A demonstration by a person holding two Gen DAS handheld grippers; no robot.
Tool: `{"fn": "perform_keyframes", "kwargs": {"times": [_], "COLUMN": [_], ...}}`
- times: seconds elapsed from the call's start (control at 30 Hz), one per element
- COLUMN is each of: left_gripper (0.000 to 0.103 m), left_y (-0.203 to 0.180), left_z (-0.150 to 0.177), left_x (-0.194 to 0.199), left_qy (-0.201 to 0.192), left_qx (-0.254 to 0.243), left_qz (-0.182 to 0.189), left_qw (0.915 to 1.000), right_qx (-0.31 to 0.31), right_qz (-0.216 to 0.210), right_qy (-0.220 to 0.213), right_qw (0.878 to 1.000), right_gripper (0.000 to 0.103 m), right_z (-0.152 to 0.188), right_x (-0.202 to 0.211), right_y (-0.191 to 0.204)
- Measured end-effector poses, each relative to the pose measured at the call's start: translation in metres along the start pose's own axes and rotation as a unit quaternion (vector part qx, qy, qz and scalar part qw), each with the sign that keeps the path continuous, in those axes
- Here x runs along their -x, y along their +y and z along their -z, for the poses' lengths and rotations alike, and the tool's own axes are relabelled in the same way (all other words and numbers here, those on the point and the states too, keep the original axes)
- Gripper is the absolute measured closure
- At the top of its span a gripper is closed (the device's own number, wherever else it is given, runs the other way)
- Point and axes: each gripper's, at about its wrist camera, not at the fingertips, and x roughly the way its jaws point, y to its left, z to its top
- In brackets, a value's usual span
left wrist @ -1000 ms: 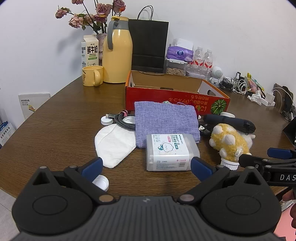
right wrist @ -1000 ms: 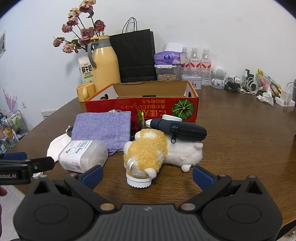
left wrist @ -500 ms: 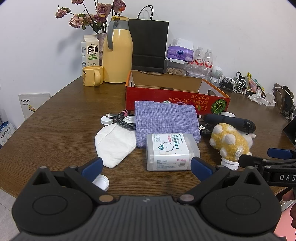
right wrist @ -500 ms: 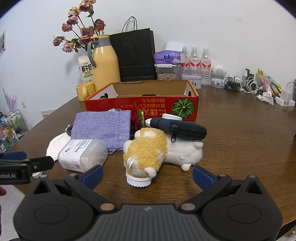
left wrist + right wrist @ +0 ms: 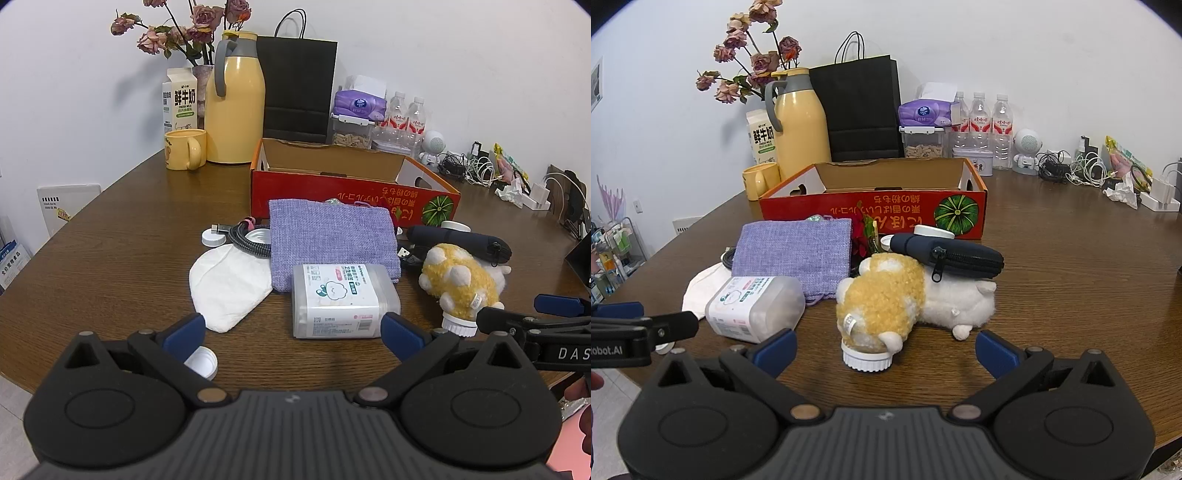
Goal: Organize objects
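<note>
Objects such as the cotton swab box (image 5: 343, 300), plush toy (image 5: 894, 295) and purple pouch (image 5: 330, 236) all lie loose on the bench (image 5: 110, 258) before the seemingly empty cardboard box (image 5: 351, 188), so with your left tool (image 5: 291, 330) and right tool (image 5: 884, 345) both spread apart and holding nothing, sorting looks barely started.

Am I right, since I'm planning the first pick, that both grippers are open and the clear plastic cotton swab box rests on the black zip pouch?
Not quite. The clear plastic cotton swab box rests partly on the purple woven fabric pouch, as the left wrist view shows; the black zip pouch lies behind the plush toy. Both the left gripper and right gripper are open.
</note>
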Motion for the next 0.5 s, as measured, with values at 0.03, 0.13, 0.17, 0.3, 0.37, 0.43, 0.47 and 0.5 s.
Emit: {"fn": "perform_keyframes", "kwargs": {"times": [0.03, 0.13, 0.17, 0.3, 0.37, 0.43, 0.47, 0.5], "left_gripper": [0.000, 0.000, 0.000, 0.000, 0.000, 0.000, 0.000, 0.000], "left_y": [0.0000, 0.0000, 0.0000, 0.0000, 0.0001, 0.0000, 0.0007, 0.0032], "left_z": [0.0000, 0.0000, 0.0000, -0.0001, -0.0001, -0.0001, -0.0002, -0.0003], "left_x": [0.0001, 0.0000, 0.0000, 0.0002, 0.0000, 0.0001, 0.0009, 0.0007], "left_qy": [0.000, 0.000, 0.000, -0.001, 0.000, 0.000, -0.001, -0.002], "left_qx": [0.000, 0.000, 0.000, 0.000, 0.000, 0.000, 0.002, 0.003], "left_qz": [0.000, 0.000, 0.000, 0.000, 0.000, 0.000, -0.001, -0.001], "left_qw": [1.0000, 1.0000, 1.0000, 1.0000, 1.0000, 1.0000, 1.0000, 1.0000], "right_qx": [0.000, 0.000, 0.000, 0.001, 0.001, 0.002, 0.002, 0.002], "right_qz": [0.000, 0.000, 0.000, 0.000, -0.001, 0.000, 0.000, 0.000], "right_qy": [0.000, 0.000, 0.000, 0.000, 0.000, 0.000, 0.000, 0.001], "right_qw": [1.000, 1.000, 1.000, 1.000, 1.000, 1.000, 1.000, 1.000], "right_gripper": [0.000, 0.000, 0.000, 0.000, 0.000, 0.000, 0.000, 0.000], "right_z": [-0.0007, 0.0004, 0.0010, 0.0002, 0.0002, 0.0003, 0.0011, 0.0004], "right_x": [-0.0006, -0.0002, 0.0009, 0.0011, 0.0018, -0.0016, -0.0013, -0.0015], "right_y": [0.0016, 0.0002, -0.0017, -0.0001, -0.0007, 0.0014, -0.0004, 0.0011]}}
